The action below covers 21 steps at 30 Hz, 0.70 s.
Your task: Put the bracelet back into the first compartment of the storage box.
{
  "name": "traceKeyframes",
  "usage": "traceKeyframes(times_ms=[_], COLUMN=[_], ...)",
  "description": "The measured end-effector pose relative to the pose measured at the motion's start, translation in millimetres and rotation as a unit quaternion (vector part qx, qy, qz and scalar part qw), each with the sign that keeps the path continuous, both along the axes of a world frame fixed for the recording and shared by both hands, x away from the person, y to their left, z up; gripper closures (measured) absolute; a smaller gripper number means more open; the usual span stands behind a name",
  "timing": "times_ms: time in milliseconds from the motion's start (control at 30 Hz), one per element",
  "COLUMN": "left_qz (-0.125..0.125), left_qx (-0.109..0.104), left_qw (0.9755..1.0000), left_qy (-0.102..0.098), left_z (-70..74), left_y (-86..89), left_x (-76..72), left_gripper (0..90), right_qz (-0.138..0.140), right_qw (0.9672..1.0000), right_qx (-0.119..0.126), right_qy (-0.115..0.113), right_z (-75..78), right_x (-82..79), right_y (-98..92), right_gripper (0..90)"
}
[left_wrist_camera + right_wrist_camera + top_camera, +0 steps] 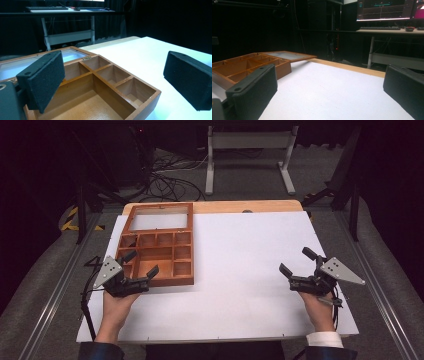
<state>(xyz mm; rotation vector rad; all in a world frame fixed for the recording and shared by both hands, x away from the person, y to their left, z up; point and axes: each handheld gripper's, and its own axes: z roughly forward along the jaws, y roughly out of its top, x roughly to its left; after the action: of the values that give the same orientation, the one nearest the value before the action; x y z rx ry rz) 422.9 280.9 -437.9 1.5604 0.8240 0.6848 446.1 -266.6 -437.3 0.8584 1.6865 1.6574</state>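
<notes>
On the left, the left gripper (142, 264) is wide open and holds nothing. It hangs at the near left corner of the wooden box (165, 255). 1 jaw is over the box and the other is near its front edge. In the left gripper view, 1 black pad (43, 78) sits over the big part of the box (120, 90), and the other pad is over the white table.

The box sits on the left side of the white table (250, 270), toward the far edge. It is brown wood and its lid (160, 217) lies open flat behind it. The lid looks like it has a clear window. Inside are 1 big space and many small ones. All the ones I can see are empty.

What could go wrong? I think the left gripper could bump the box wall and push the box away, because the box looks light and nothing holds it down. If the jaws pinch just a thin wall, the box could tip or slip out. The open lid could swing if the box gets lifted.

On the right, the right gripper (299, 265) is wide open too and holds nothing. It hangs over bare table, well apart from the box.
</notes>
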Motion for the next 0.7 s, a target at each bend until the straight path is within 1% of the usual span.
traceKeyframes(times_ms=[167,367,533,633,700], left_qz=[-0.001,-0.002,-0.003,-0.005,-0.008], left_qx=[-0.004,0.004,0.001,0.007,0.007], left_qw=[1.0,0.9999,0.9999,0.9999,0.9999], left_qy=[-0.004,-0.009,-0.013,-0.013,-0.012], left_z=[-1.1,-3.8,-6.5,-8.0,-8.9], left_y=[2.7,5.4,8.7,10.2,10.8], left_x=[-4.4,-8.4,-11.8,-13.0,-14.1], left_gripper=[4.1,4.1,4.1,4.1,4.1], right_qz=[-0.001,0.001,0.003,0.002,0.002], right_qw=[1.0,1.0,1.0,1.0,1.0], right_qx=[-0.001,-0.003,-0.002,-0.003,-0.003], right_qy=[0.0,-0.001,0.002,0.001,0.001], right_z=[0.1,0.3,-0.1,0.0,0.0], right_x=[0.3,0.9,1.6,1.9,1.8], right_y=[-0.3,0.8,1.6,1.5,1.2], right_gripper=[0.0,0.0,0.0,0.0,0.0])
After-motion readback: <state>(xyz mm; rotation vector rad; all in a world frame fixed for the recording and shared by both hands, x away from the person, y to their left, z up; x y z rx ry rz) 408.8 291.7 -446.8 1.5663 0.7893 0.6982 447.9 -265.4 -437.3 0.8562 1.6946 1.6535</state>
